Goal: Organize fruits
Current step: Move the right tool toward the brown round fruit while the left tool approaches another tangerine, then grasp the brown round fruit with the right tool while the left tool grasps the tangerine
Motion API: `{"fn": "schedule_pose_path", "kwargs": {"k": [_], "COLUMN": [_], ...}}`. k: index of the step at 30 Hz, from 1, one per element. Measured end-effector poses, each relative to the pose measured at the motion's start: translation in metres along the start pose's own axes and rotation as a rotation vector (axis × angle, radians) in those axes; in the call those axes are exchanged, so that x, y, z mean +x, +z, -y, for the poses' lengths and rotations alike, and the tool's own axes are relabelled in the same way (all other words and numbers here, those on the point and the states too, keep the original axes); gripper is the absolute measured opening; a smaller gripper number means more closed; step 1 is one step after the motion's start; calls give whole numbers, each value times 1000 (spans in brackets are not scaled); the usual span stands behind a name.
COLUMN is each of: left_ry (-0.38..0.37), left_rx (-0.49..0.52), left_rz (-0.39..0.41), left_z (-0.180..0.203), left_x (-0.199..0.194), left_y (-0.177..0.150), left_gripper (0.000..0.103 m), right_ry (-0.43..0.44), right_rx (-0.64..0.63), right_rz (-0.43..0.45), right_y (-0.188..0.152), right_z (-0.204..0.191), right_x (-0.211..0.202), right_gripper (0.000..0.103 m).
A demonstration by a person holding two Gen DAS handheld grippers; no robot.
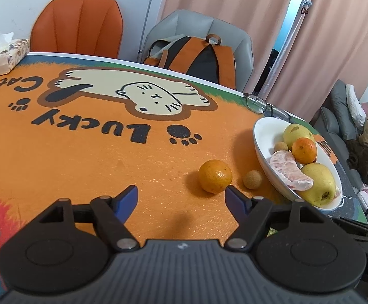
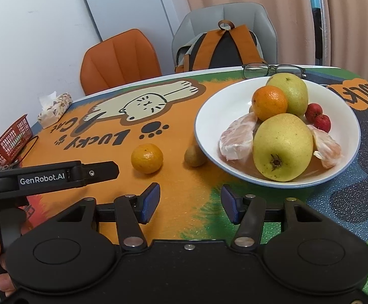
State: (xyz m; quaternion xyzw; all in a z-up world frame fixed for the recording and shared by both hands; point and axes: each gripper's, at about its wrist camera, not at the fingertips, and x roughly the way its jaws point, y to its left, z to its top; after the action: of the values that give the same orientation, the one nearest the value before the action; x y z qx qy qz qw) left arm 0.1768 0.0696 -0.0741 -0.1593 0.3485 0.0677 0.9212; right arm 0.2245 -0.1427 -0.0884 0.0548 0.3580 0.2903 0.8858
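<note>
A loose mandarin [image 1: 214,176] [image 2: 147,158] lies on the orange cat-print table mat. Beside it rests a small brown round fruit [image 1: 252,179] [image 2: 194,156], close to the white bowl [image 1: 262,136] [image 2: 209,116]. The bowl holds two yellow-green pears, another mandarin [image 2: 269,102], peeled pomelo pieces [image 2: 237,138] and two small red fruits [image 2: 318,117]. My left gripper [image 1: 181,198] is open just short of the loose mandarin, nothing between its blue pads. My right gripper [image 2: 190,204] is open and empty, hovering in front of the bowl. The left gripper's side [image 2: 57,174] shows in the right wrist view.
Eyeglasses [image 1: 265,105] [image 2: 272,70] lie behind the bowl near the table's far edge. A tissue pack [image 1: 5,55] [image 2: 54,109] and a red basket [image 2: 10,139] sit at the far left. An orange chair [image 1: 78,26] and a grey chair with a backpack [image 1: 196,58] stand behind the table.
</note>
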Motion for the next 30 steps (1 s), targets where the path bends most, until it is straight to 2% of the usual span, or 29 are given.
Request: {"fn": "schedule_pose_path", "kwargs": {"k": [10, 19, 22, 27, 30], "left_ry": [-30, -67, -80, -115, -119], "left_rx": [13, -7, -10, -24, -25], "left_rz": [-12, -42, -51, -55, -52], "left_z": [12, 17, 18, 15, 13], "left_x": [20, 41, 47, 53, 52], "left_y": [7, 11, 12, 12, 13], "left_gripper": [72, 65, 59, 37, 37], "right_ry": [-7, -8, -7, 7, 9], "right_rx": [14, 13, 10, -6, -14], "right_rz": [-2, -17, -21, -16, -13], "right_y": [2, 8, 8, 11, 14], "right_z": [5, 8, 7, -1, -5], "right_x": [10, 20, 24, 28, 30], "right_gripper": [54, 53, 51, 49, 49]}}
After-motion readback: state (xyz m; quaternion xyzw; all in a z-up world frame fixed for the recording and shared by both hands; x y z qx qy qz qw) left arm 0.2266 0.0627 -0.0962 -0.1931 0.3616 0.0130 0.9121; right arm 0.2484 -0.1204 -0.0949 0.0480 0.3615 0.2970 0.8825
